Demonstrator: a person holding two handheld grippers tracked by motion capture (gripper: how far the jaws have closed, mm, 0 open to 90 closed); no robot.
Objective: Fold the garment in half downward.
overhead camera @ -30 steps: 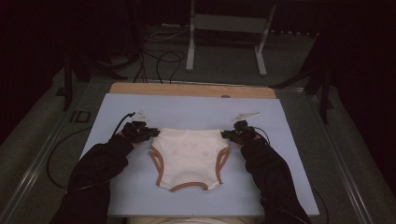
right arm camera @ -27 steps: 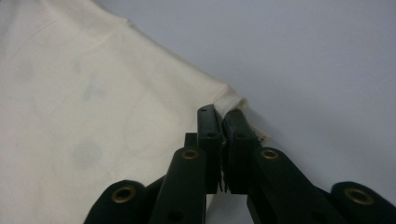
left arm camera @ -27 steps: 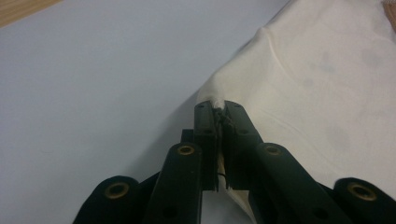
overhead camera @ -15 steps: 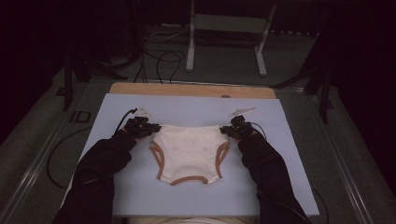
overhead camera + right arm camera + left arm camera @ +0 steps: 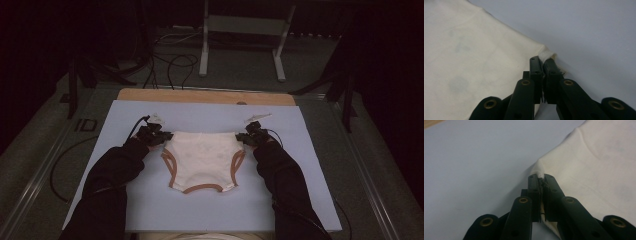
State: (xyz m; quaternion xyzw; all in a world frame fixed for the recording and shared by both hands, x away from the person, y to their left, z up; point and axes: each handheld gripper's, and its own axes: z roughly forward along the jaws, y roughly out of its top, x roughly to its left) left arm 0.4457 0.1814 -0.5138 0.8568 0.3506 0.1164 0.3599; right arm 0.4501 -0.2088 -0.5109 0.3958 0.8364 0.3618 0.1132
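Note:
A small cream garment (image 5: pixel 202 157) with brown-trimmed leg openings lies spread flat on the pale blue mat (image 5: pixel 210 210). My left gripper (image 5: pixel 164 137) is shut on its upper left corner. In the left gripper view, the left gripper (image 5: pixel 541 178) pinches a fold of the cream cloth (image 5: pixel 594 165) between its jaws. My right gripper (image 5: pixel 242 138) is shut on the upper right corner. The right gripper (image 5: pixel 542 59) in its own view clamps a rolled edge of the cloth (image 5: pixel 474 62), with a small label beside it. The top edge of the garment runs taut between the two grippers.
The mat rests on a wooden board (image 5: pixel 200 95) whose far edge shows behind it. Black sleeves (image 5: pixel 110 175) reach in from the bottom. Cables (image 5: pixel 170 65) and a metal stand (image 5: pixel 240 45) are on the dark floor beyond the table.
Both grippers have carried the garment a little away from the person and lowered it, so it now lies flatter and more stretched on the mat.

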